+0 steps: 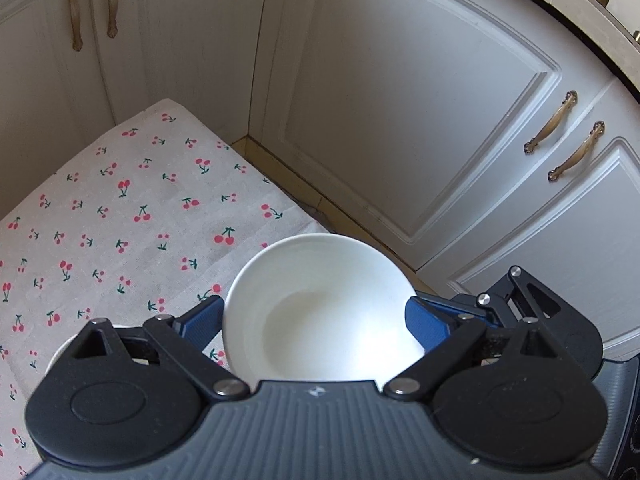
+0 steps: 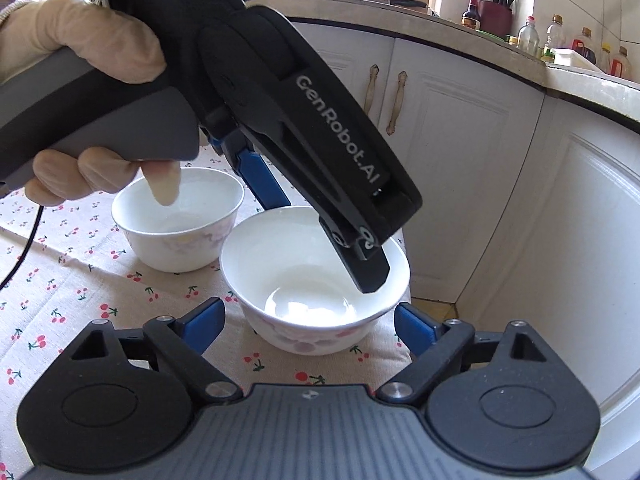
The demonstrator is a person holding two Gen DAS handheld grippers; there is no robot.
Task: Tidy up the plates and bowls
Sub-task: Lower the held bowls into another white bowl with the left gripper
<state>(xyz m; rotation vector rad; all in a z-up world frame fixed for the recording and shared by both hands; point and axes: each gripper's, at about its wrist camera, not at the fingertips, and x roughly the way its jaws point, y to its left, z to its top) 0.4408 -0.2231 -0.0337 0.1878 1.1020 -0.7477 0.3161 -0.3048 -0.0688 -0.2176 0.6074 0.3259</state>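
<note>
A white bowl with a pink flower pattern (image 2: 316, 280) stands at the right edge of the table with the cherry-print cloth (image 2: 80, 280). My left gripper (image 1: 316, 316) has its blue fingers on either side of this bowl (image 1: 320, 312), wide apart at its rim; it shows from the side in the right wrist view (image 2: 312, 128), reaching down over the bowl. My right gripper (image 2: 308, 320) is open, its fingers flanking the bowl's near side without touching. A second white bowl (image 2: 178, 220) stands behind to the left.
White kitchen cabinets (image 1: 400, 120) with brass handles stand close behind and right of the table. A counter (image 2: 520, 52) above holds bottles and a knife pot. A gloved hand (image 2: 80, 60) holds the left gripper. The cherry cloth (image 1: 120, 220) extends left.
</note>
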